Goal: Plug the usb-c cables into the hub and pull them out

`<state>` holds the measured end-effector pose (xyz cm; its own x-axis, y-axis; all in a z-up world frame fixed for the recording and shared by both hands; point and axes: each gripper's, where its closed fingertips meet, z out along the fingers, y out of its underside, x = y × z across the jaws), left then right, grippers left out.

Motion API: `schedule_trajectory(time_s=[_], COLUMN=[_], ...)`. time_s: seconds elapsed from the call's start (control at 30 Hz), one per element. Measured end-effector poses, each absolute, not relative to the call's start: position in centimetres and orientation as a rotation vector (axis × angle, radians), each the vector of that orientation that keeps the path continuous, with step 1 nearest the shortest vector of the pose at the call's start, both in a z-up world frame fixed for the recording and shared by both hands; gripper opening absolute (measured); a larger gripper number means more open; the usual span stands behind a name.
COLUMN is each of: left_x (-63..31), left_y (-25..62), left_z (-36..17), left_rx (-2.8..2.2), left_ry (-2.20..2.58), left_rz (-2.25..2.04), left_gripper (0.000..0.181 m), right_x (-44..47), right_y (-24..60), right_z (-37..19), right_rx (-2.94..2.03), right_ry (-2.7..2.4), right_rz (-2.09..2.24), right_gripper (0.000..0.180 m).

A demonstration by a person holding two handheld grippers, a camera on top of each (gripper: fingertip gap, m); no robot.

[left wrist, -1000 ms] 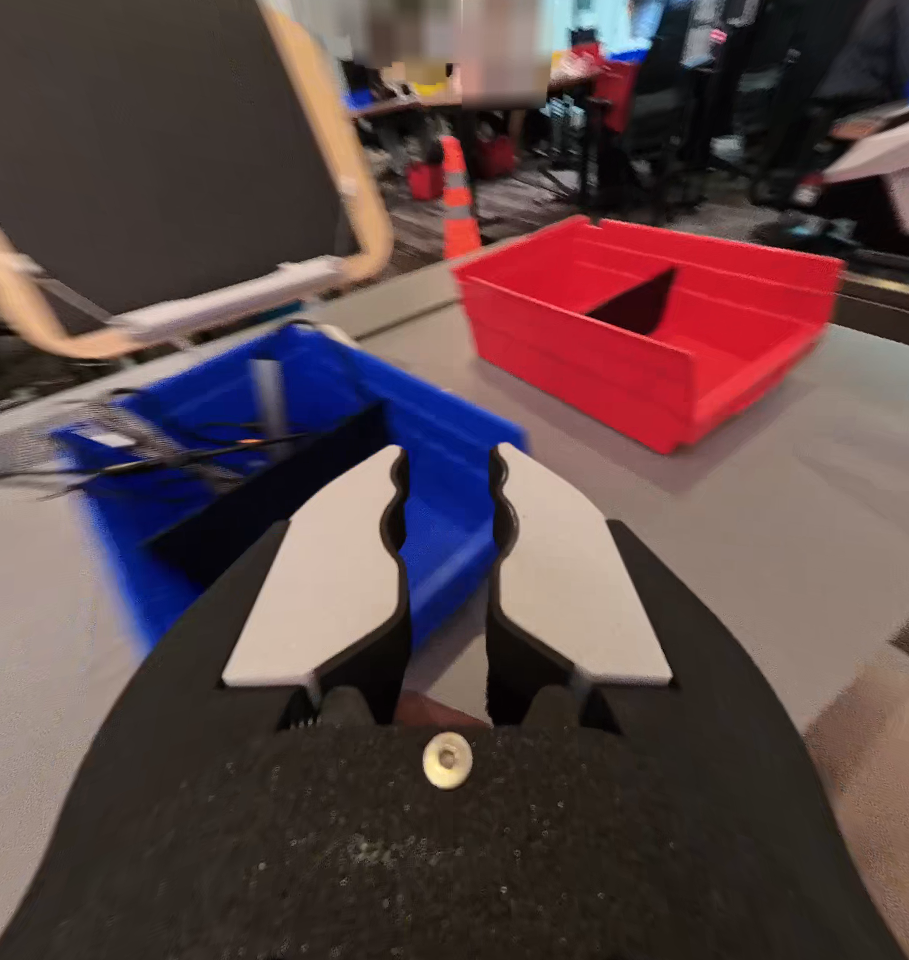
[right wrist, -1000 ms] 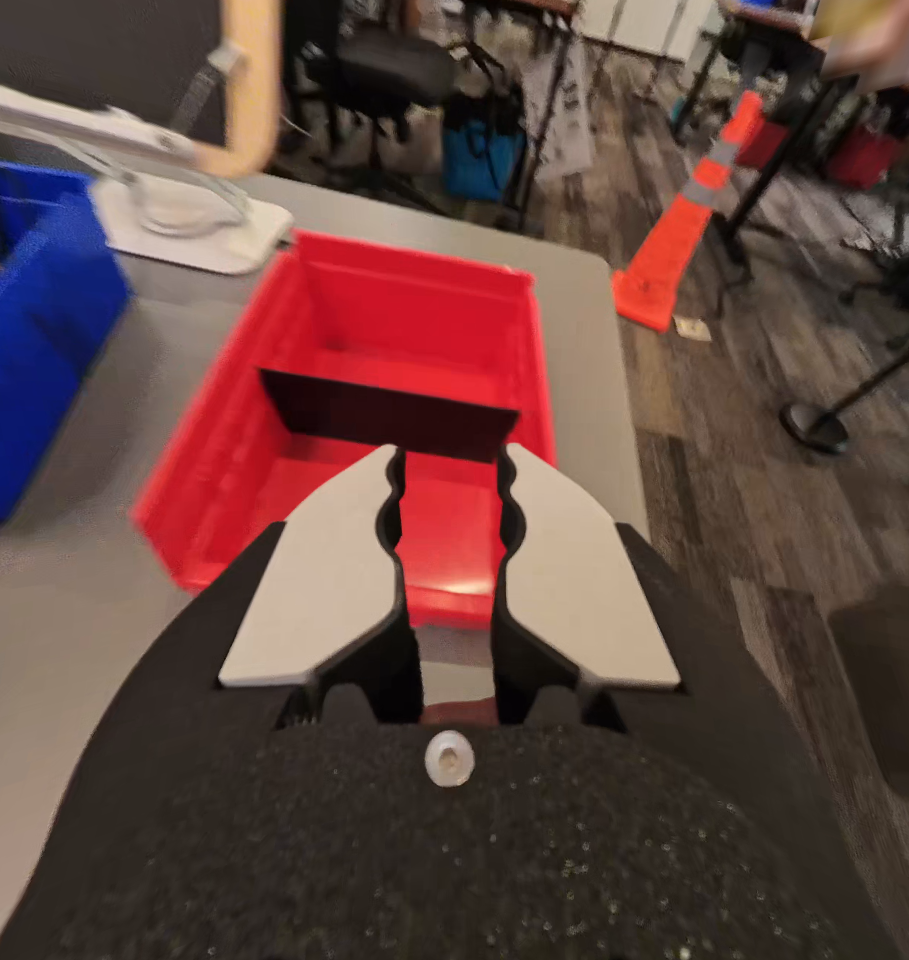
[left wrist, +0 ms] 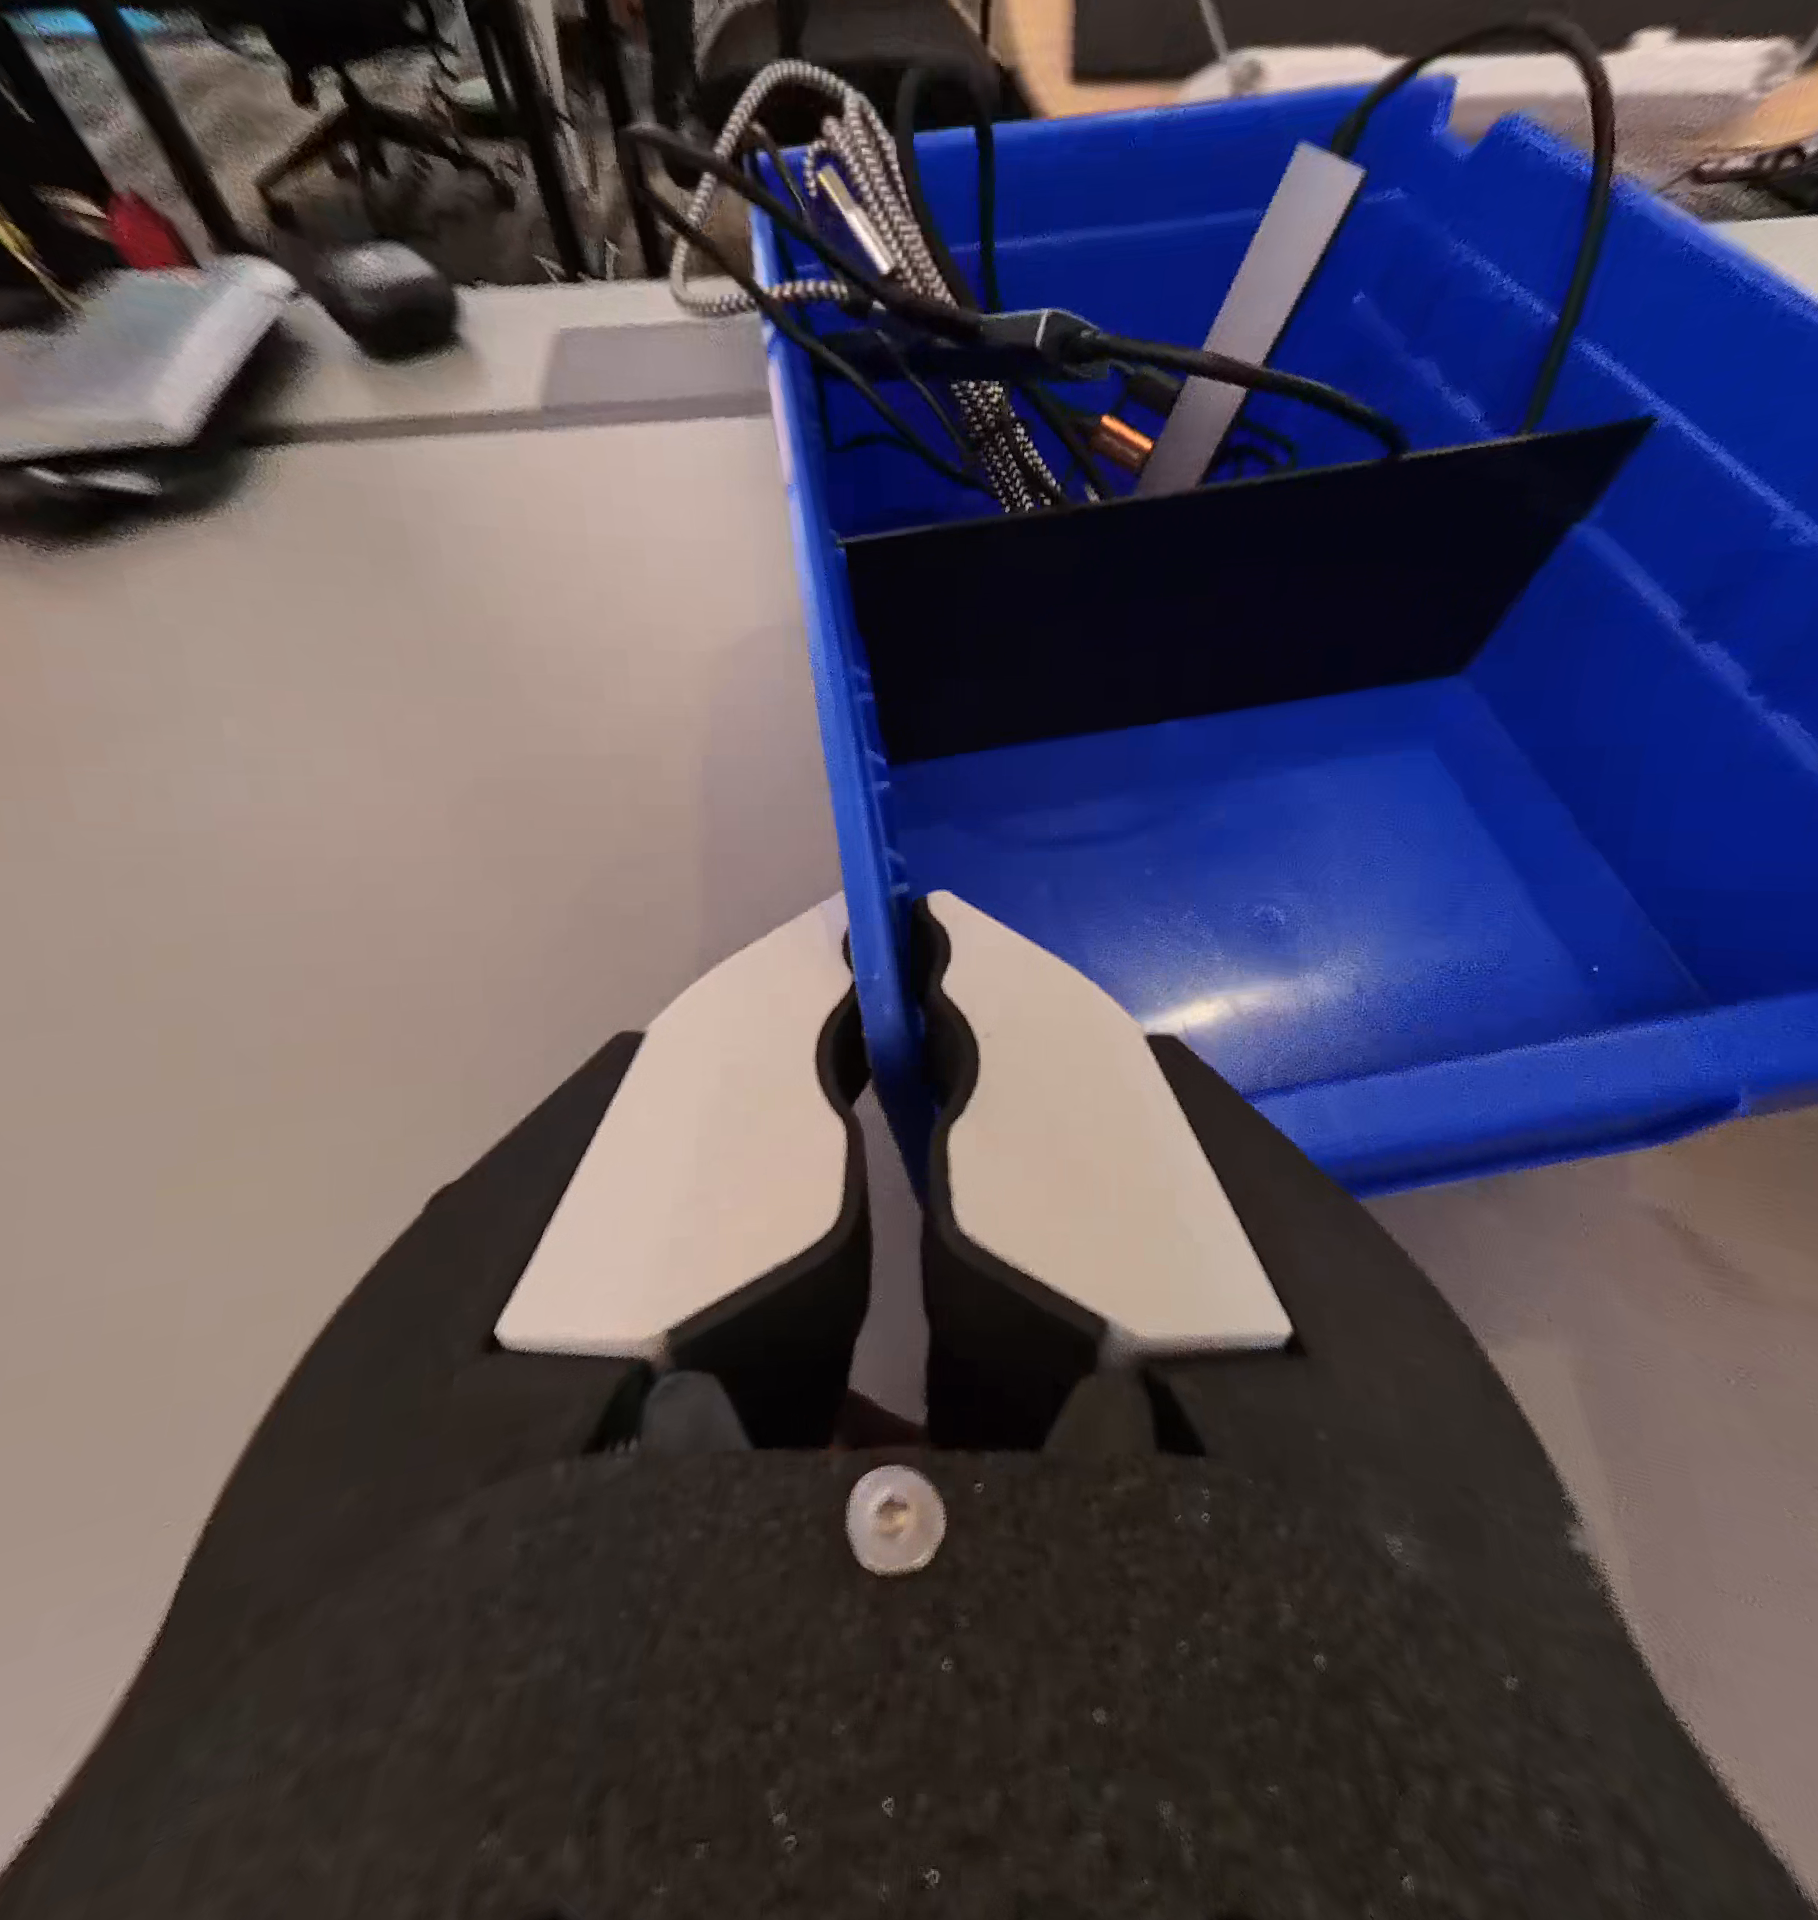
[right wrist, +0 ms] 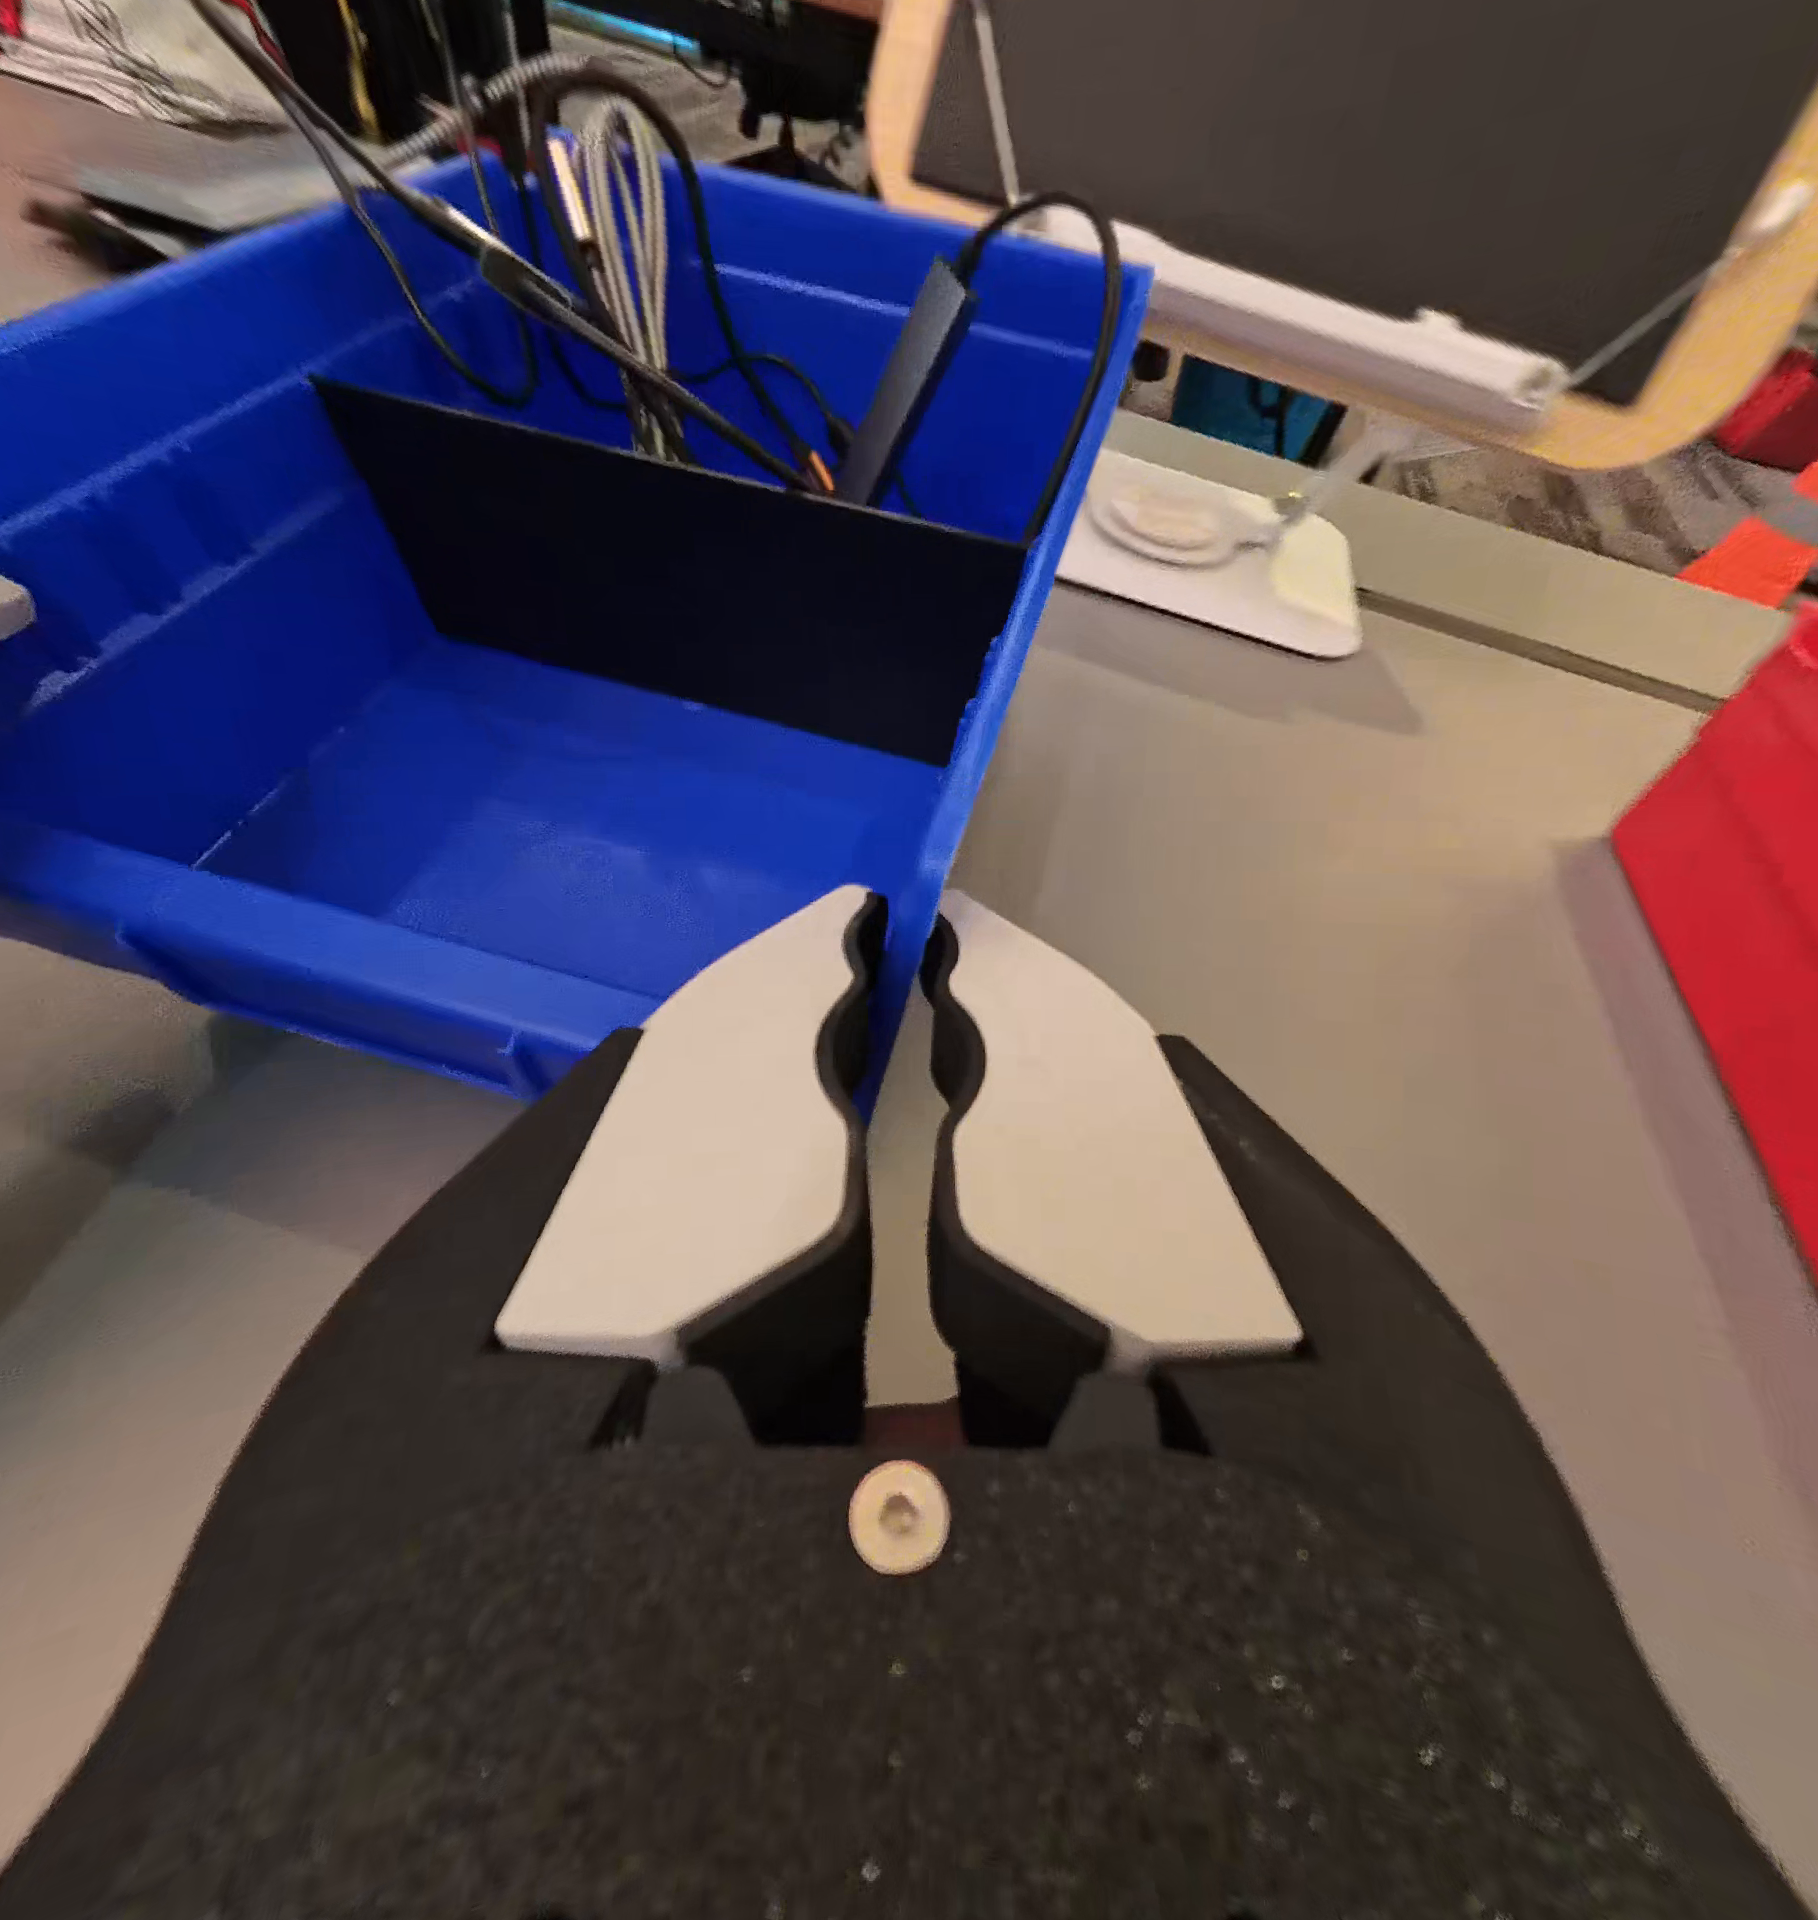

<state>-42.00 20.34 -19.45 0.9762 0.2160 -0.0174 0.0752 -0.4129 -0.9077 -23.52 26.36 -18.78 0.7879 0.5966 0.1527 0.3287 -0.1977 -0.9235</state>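
Blue bin point(left wrist: 1300, 935) on worktop point(left wrist: 365, 831): each side wall clamped in jaws, left gripper point(left wrist: 889, 997), right gripper point(right wrist: 903, 987). Cables point(left wrist: 988, 343) and hub point(left wrist: 1248, 301) behind the divider point(left wrist: 1196, 613). Step: positioning bin. Next: release, reach for hub.

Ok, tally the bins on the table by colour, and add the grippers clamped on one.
blue bin: 1
red bin: 1
grippers shut on the blue bin's side walls: 2, left gripper and right gripper
Total: 4
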Motion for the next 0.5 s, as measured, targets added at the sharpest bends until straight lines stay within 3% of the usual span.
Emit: schedule_trajectory(time_s=[0.23,0.5], left_x=[-52.3,-54.9], left_y=[17.0,16.3], left_z=[-19.1,-21.5], left_rx=[-1.946,-1.996], left_ry=[-0.204,-0.223], left_rz=[0.218,0.168], left_gripper=[0.003,0.003], right_x=[-34.2,-36.7], right_y=[24.0,22.9], right_z=[-20.3,-22.3], right_rx=[-1.858,-1.883], right_ry=[-0.743,-0.787], right_rz=[0.361,0.402], right_gripper=[0.006,0.007])
